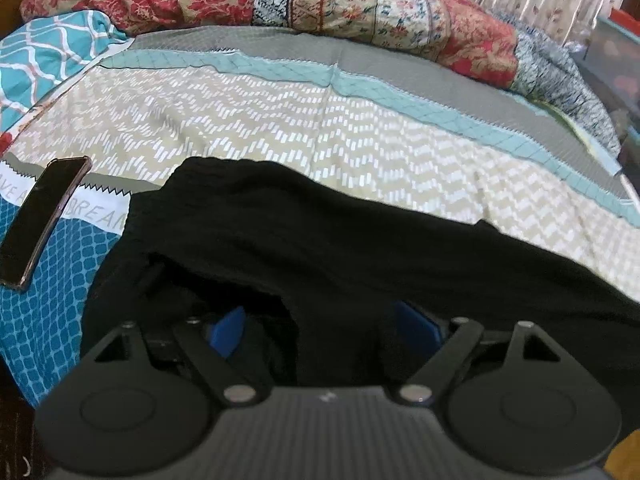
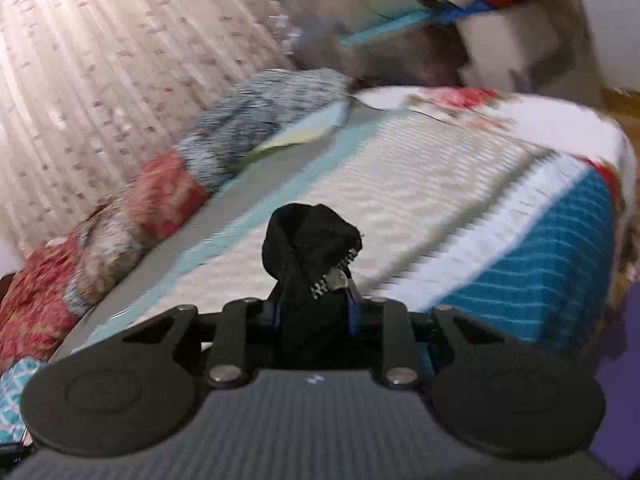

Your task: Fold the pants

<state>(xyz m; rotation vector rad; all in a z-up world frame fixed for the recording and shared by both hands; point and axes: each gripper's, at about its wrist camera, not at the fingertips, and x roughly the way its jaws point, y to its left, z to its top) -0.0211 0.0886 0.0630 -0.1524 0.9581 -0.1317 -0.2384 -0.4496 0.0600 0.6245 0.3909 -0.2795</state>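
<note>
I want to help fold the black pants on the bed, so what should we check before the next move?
1. Right gripper has hold of the pants: ok, a bunched end with a zipper sits pinched between its blue pads.
2. Left gripper has hold of the pants: cannot tell, its jaws stand wide with cloth lying between them.
3. Pants lie flat: not ok, rumpled near the left gripper.
4. Phone is clear of the pants: ok, it lies apart on the bedspread, off to the left.
5. Room on the bedspread beyond the pants: ok, bare up to the floral quilt.
</note>
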